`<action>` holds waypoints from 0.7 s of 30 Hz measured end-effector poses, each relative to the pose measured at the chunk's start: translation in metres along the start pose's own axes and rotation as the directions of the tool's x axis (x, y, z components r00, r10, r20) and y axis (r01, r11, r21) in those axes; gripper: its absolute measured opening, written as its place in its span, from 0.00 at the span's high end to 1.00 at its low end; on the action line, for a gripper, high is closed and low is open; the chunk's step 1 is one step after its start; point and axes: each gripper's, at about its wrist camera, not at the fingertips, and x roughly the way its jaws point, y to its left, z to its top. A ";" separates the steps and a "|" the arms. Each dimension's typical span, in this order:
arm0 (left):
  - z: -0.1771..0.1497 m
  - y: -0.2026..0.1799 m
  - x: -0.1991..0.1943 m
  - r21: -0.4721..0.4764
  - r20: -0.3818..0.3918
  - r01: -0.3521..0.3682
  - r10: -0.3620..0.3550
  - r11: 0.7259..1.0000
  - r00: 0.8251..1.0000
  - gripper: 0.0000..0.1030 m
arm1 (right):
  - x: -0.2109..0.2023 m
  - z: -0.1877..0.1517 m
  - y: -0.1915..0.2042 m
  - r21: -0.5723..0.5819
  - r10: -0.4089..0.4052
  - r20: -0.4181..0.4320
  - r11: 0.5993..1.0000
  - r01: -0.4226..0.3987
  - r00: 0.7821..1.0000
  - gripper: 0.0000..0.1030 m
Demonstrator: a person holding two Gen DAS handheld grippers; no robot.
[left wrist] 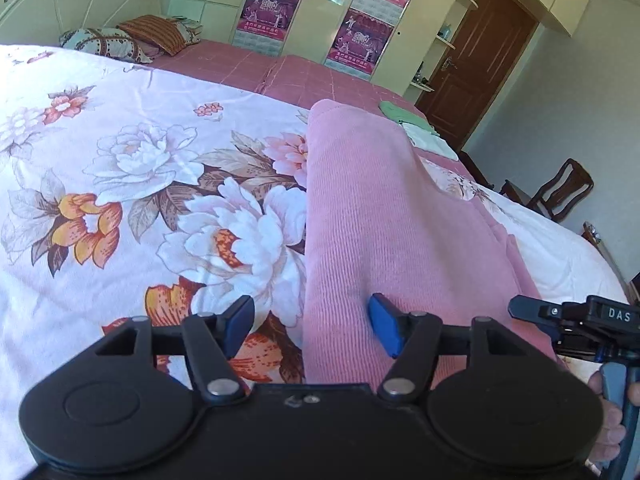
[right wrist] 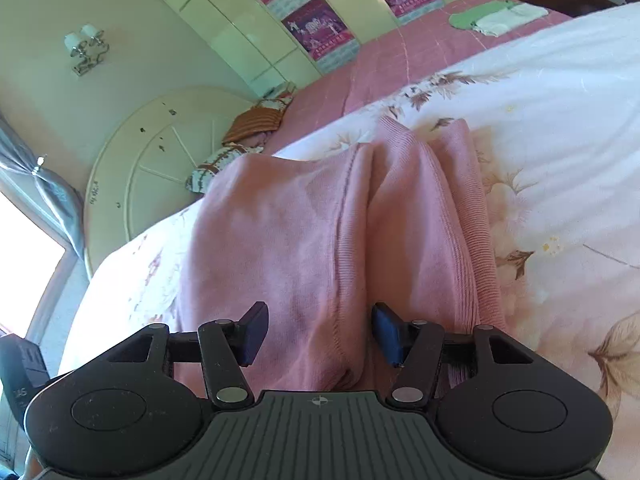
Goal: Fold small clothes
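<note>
Where "DAS" marks right gripper [left wrist: 520,308], both jaws gape over pink garment [left wrist: 360,220].

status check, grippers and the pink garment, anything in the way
Left gripper open, right gripper open, neither gripping. Pink garment lies folded lengthwise on floral quilt. Nothing blocking; green and white clothes sit far off.

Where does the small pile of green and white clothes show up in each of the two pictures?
Left wrist view: the green and white pile lies right of centre, upper half, beyond the pink garment.
Right wrist view: top right.
Shared landmark: the posters on the wardrobe.
</note>
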 end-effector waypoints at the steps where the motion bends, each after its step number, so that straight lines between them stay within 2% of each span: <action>1: 0.001 0.002 0.002 -0.002 -0.003 0.006 -0.006 1.000 1.000 0.37 | 0.003 0.001 -0.001 0.010 0.015 -0.013 1.000 -0.015 1.000 0.44; 3: 0.001 0.002 0.002 0.006 -0.005 0.011 -0.010 1.000 1.000 0.36 | 0.006 0.003 0.008 -0.033 0.020 -0.033 0.999 -0.021 0.999 0.48; 4: 0.002 0.001 0.003 0.010 -0.007 0.013 -0.013 1.000 1.000 0.36 | 0.011 0.005 0.014 -0.073 0.007 -0.051 0.997 -0.010 0.999 0.59; 6: 0.006 0.002 0.004 0.015 -0.017 0.020 -0.019 1.000 1.000 0.35 | 0.018 0.002 0.026 -0.150 -0.061 -0.065 0.987 0.051 0.996 0.73; 7: 0.011 0.005 0.003 0.007 -0.010 0.021 -0.021 1.000 1.000 0.34 | 0.025 0.000 0.034 -0.177 -0.084 -0.057 0.981 0.072 0.995 0.85; 9: 0.023 0.009 -0.001 0.002 0.023 0.002 -0.002 1.000 1.000 0.35 | 0.024 -0.003 0.042 -0.200 -0.114 -0.035 0.974 0.104 0.993 0.87; 11: 0.035 0.011 0.002 0.018 0.023 -0.015 0.014 1.000 1.000 0.39 | 0.022 -0.008 0.053 -0.249 -0.139 -0.003 0.959 0.133 0.990 0.88; 16: 0.049 -0.001 0.019 0.079 -0.020 0.002 -0.001 0.997 1.000 0.44 | 0.016 -0.020 0.083 -0.419 -0.208 0.087 0.880 0.225 0.974 0.89; 19: 0.052 -0.021 0.025 0.107 -0.035 0.038 -0.035 0.994 0.999 0.48 | -0.001 -0.014 0.091 -0.441 -0.202 0.141 0.864 0.244 0.969 0.89; 21: 0.051 -0.041 0.030 0.161 -0.050 0.051 -0.043 0.986 0.998 0.48 | -0.017 -0.010 0.089 -0.436 -0.200 0.169 0.863 0.255 0.965 0.89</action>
